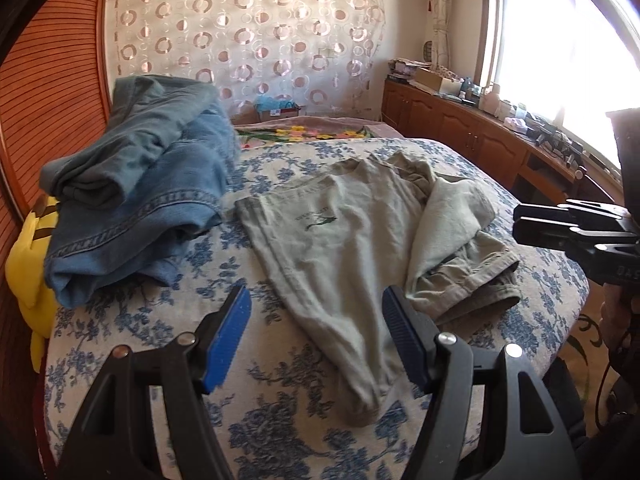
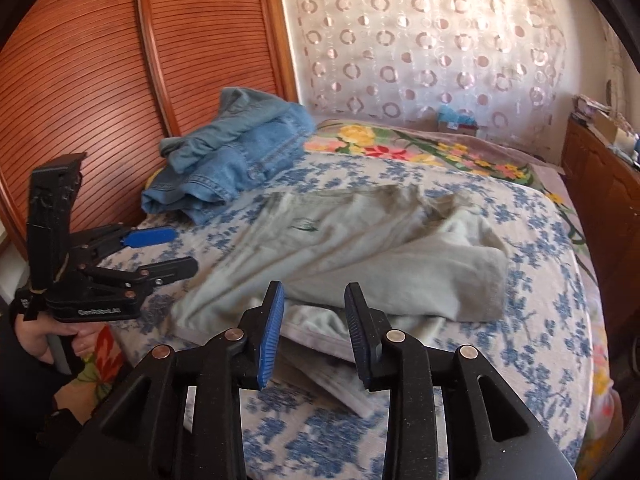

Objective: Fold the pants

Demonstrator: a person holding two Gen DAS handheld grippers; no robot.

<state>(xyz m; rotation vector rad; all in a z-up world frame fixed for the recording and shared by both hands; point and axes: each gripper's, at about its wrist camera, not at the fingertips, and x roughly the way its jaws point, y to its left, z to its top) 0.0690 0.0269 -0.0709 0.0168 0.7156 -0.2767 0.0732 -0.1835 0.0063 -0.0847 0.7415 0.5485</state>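
Right now the grey-green pants (image 1: 340,248) lie on the blue-floral bedspread (image 1: 288,432), roughly mid-bed, partly folded — one leg is doubled back over the other on the window side, hem cuffs (image 1: 472,284) stacked at the near edge. A small dark logo (image 1: 318,222) shows on the flat leg. Left gripper (image 1: 316,336) hovers over the narrow near end of the pants, jaws spread wide, blue pads (image 1: 228,336) holding nothing. Right gripper (image 2: 314,330) hangs above the folded leg's near edge, jaws parted at a moderate gap, also empty; cloth sits below and between the fingers, but contact cannot be told. In the right wrist view the left gripper (image 2: 176,250) appears at far left, open, gripped by a hand (image 2: 48,340).

Behind the pants — a heap of blue denim jeans (image 1: 136,208) beside the slatted wooden panel (image 1: 52,80), with something yellow (image 1: 28,268) under it. A floral blanket (image 2: 420,148) covers the far part of the bed, circle-patterned curtain (image 1: 248,36) behind. Wooden cabinets (image 1: 452,124) with clutter run under the window (image 1: 560,32).
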